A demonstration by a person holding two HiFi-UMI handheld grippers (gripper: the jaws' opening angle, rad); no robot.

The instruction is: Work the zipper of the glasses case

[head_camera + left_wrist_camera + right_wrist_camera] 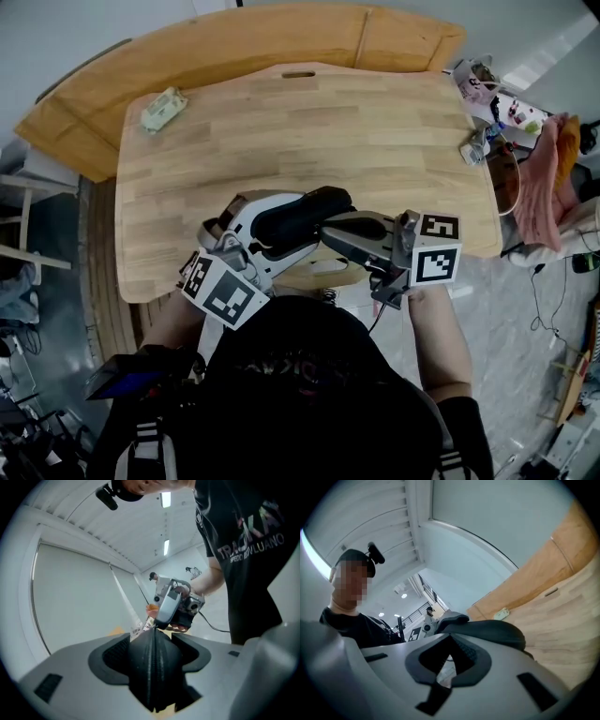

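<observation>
Over the table's near edge, our left gripper clamps the glasses case, its long axis pointing across at our right gripper, jaws together at the zipper's end.

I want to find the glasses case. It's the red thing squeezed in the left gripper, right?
Not red. The glasses case squeezed in the left gripper is black, with its zipper running down the middle. The left gripper view shows it.
</observation>
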